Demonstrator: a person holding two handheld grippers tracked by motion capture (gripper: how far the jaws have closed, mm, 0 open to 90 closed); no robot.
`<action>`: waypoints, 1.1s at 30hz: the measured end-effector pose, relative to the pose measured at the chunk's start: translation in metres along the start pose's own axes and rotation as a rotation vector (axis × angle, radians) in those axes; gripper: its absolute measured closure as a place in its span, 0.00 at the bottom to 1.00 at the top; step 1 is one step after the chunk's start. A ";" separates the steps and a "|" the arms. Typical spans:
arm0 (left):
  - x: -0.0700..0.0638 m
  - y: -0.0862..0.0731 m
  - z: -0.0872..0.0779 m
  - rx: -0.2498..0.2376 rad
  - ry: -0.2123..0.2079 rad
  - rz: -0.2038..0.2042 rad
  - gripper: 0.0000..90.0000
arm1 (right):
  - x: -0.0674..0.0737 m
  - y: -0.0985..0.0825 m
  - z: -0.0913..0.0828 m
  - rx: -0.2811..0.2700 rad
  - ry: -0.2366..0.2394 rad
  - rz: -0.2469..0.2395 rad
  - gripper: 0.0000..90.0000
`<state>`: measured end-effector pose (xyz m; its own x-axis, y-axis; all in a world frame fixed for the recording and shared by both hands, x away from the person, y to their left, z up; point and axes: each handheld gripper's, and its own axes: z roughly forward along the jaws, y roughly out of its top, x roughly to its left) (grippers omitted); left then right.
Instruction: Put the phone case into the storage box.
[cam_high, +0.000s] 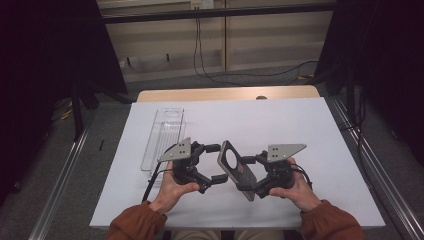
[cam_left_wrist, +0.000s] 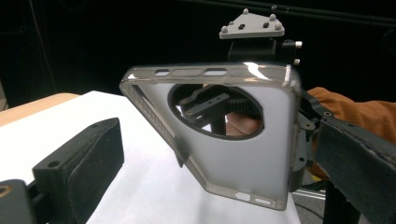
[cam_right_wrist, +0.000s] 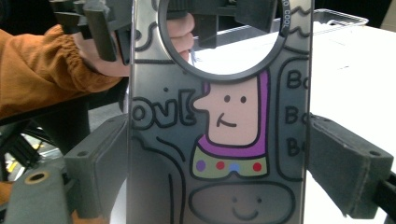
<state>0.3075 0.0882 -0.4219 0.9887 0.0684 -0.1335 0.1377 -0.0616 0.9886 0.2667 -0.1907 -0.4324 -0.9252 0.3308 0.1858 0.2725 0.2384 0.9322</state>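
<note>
Grey translucent phone case (cam_high: 236, 170) sits clamped in the right gripper (cam_high: 252, 176) at frame centre — left gripper (cam_high: 216, 162), jaws wide, not yet gripping.

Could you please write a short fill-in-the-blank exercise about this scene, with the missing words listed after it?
1. The right hand-held gripper is shut on a grey translucent ____ case with a round camera opening.
2. The jaws of the left hand-held gripper stand ____, apart from that case.
3. A clear plastic tray lies on the ____ table sheet.
4. The person's sleeves are ____.

Missing words: phone; open; white; orange
</note>
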 end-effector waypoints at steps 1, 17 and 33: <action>0.001 0.000 0.000 -0.002 -0.013 -0.008 0.02 | 0.001 0.000 0.000 0.003 0.001 0.000 0.14; 0.004 0.003 0.022 -0.001 -0.070 -0.009 0.01 | 0.003 0.000 0.000 0.005 0.035 -0.008 0.14; 0.005 0.005 0.020 -0.015 -0.098 -0.006 0.03 | 0.004 -0.002 0.005 0.020 0.052 0.002 0.13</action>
<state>0.3141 0.0685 -0.4194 0.9890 -0.0296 -0.1448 0.1434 -0.0461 0.9886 0.2636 -0.1852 -0.4346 -0.9370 0.2832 0.2047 0.2794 0.2557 0.9255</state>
